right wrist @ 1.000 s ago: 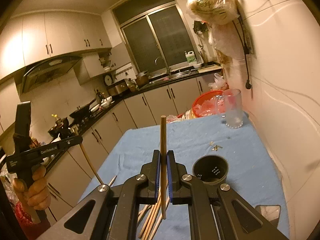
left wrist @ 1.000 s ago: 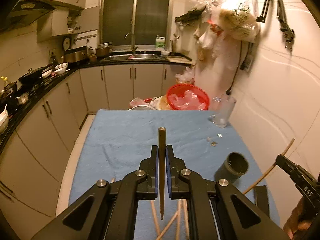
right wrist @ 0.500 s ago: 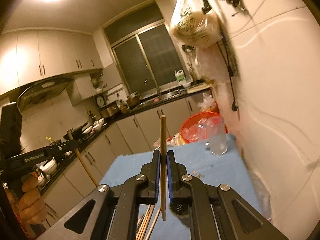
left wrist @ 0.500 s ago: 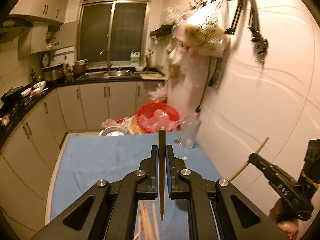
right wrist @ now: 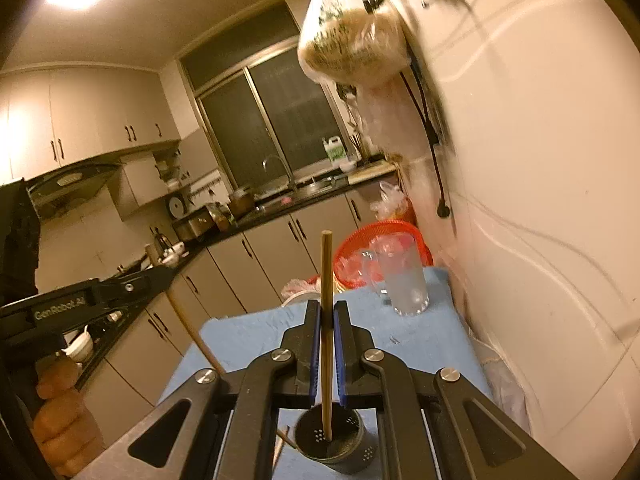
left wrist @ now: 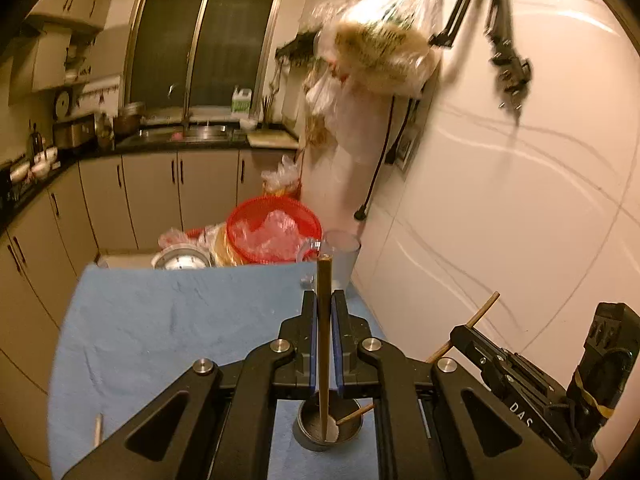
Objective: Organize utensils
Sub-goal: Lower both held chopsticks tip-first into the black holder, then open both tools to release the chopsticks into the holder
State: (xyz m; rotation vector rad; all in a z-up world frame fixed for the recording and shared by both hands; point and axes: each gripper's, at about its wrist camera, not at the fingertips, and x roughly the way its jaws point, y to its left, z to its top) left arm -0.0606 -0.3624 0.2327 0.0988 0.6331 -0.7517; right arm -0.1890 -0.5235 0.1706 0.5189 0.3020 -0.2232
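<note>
Since the earlier frames both tools have shifted across the table toward the wall side: the dark holder cup (left wrist: 327, 426), formerly off to the right on the blue cloth, now sits directly below both sets of jaws. The loose chopsticks seen under the tools earlier are almost out of view; only one end shows at the lower left (left wrist: 97, 428).

Left tool (left wrist: 324, 320): jaws pressed together on a dark chopstick (left wrist: 323, 344), held upright between the pads, its lower tip appearing over or inside the cup's mouth; contact with the cup bottom cannot be told. A lighter stick end (left wrist: 354, 414) also crosses the cup rim from the right.

Right tool (right wrist: 327, 324): jaws pinching a lighter wooden chopstick (right wrist: 326, 320), likewise upright, lower end inside the outline of the perforated cup (right wrist: 330, 446).

In the right wrist view the left tool appears at the left edge, gripped by a hand (right wrist: 60, 412), its chopstick slanting down toward the table. In the left wrist view the right tool shows at lower right with its stick angled up toward the wall.

Table (left wrist: 160, 320) covered in blue cloth; clear glass (right wrist: 402, 280) and red basket (left wrist: 274, 232) at the far end, near the wall.
</note>
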